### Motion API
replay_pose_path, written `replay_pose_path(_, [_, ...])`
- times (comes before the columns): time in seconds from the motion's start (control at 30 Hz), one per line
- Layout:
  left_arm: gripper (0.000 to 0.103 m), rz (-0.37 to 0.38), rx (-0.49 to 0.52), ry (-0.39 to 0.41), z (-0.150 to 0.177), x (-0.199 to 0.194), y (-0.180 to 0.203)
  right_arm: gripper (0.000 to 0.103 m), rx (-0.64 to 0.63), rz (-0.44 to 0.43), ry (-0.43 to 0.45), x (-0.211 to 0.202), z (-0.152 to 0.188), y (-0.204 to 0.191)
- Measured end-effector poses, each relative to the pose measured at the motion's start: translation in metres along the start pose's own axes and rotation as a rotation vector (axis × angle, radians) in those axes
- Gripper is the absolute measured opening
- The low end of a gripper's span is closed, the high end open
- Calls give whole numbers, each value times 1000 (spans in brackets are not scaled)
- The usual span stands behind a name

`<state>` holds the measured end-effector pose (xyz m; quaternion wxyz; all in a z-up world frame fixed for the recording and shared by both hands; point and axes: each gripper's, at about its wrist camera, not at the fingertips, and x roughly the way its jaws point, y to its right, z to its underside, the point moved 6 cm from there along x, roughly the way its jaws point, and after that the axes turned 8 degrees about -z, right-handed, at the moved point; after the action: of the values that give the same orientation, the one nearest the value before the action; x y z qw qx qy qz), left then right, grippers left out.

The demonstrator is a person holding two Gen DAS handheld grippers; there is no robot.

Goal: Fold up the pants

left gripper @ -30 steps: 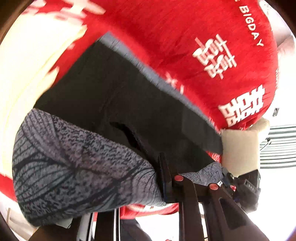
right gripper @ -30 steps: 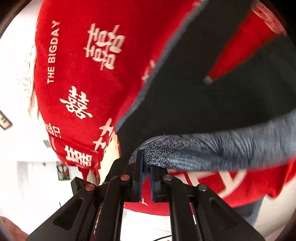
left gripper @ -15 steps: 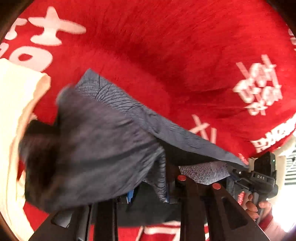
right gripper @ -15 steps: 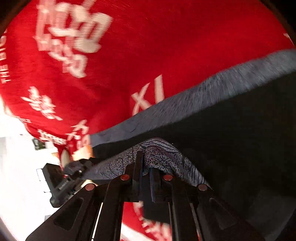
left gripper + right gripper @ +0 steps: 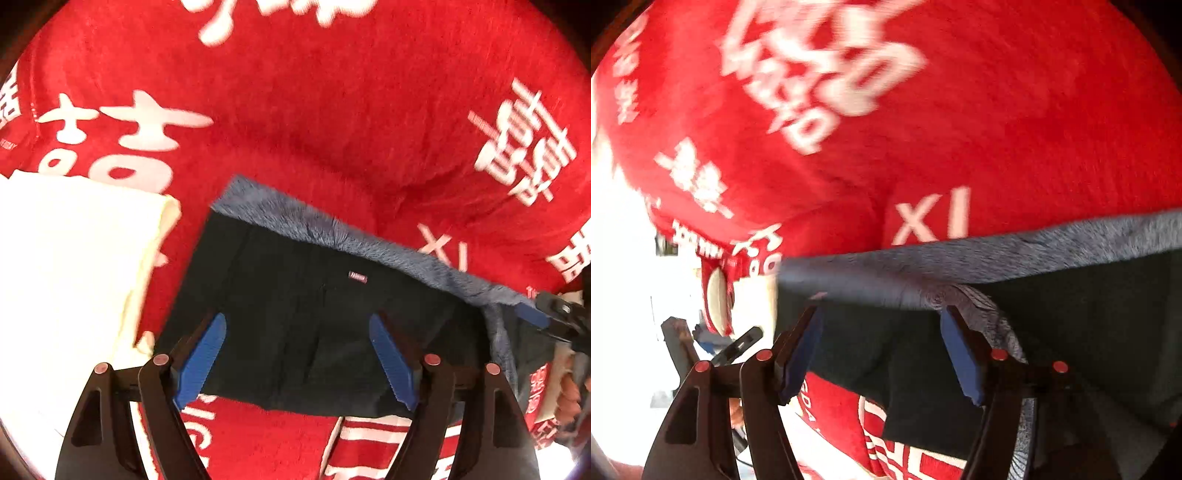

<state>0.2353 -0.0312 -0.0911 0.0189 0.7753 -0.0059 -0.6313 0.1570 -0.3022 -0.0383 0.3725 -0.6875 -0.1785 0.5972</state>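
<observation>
Two hand-held grippers hovered over dark folded pants with a grey patterned edge (image 5: pixel 314 321), lying on a red plush blanket with white characters (image 5: pixel 332 110) beside a cream folded cloth (image 5: pixel 66 266). The left gripper (image 5: pixel 297 354) and right gripper (image 5: pixel 881 350) had just been opening; their jaws stood apart with nothing clamped. Smoothing the fold flat and squaring its edges would likely finish this step well.

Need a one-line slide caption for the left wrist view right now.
Left gripper, just opened, hangs over the folded dark pants on the red blanket.
</observation>
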Motion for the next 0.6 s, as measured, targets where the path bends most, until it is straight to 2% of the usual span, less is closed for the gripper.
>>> replay_pose_path(0.07, [80,-32,26,1,1,18,6,65,-54,41,-61,19,7,-4])
replay_pose_path(0.13, [80,-77,49,-12,1,41,14,65,-108,141,-104,42,11,7])
replay_pose_path(0.2, [83,-203,86,-18,3,64,17,63,-142,264,-118,57,7,30])
replay_pose_path(0.23, [87,-228,105,-5,3,67,20,53,-127,263,-123,61,6,36])
replay_pose_path(0.3, [87,-242,129,-6,5,62,25,53,-90,206,-96,53,6,30])
replay_pose_path(0.37, [87,-210,136,-16,11,50,29,56,-93,149,-55,33,11,19])
replay_pose_path(0.43, [87,-187,133,-27,21,37,33,66,-102,122,-4,7,22,13])
replay_pose_path(0.6, [87,-124,187,-44,65,5,64,68,-38,140,73,-49,70,27])
